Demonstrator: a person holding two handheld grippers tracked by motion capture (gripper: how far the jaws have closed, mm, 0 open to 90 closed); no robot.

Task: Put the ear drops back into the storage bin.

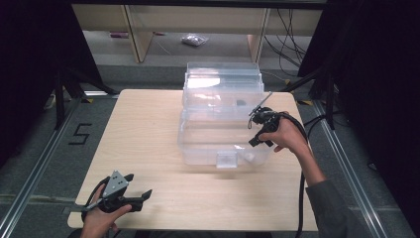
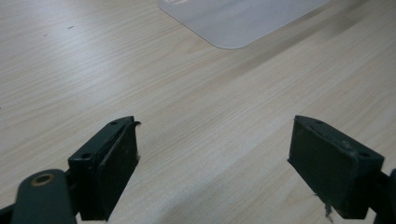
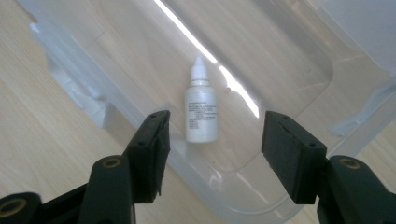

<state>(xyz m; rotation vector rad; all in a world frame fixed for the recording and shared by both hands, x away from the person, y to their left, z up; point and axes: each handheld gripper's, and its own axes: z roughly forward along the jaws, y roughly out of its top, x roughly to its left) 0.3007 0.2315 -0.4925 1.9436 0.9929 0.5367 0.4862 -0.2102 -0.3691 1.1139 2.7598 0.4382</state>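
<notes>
- The small bottle [image 3: 201,108] lay in the clear box [image 3: 303,51], ungrasped, just beyond the right gripper [image 3: 215,154], whose fingers were spread.
- The left gripper [image 2: 212,168] was spread over bare table [image 2: 93,70], empty.

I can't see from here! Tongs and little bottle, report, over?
Left tongs open, low over table. Right tongs open above white dropper bottle, lying in clear bin. Nothing blocking.
</notes>
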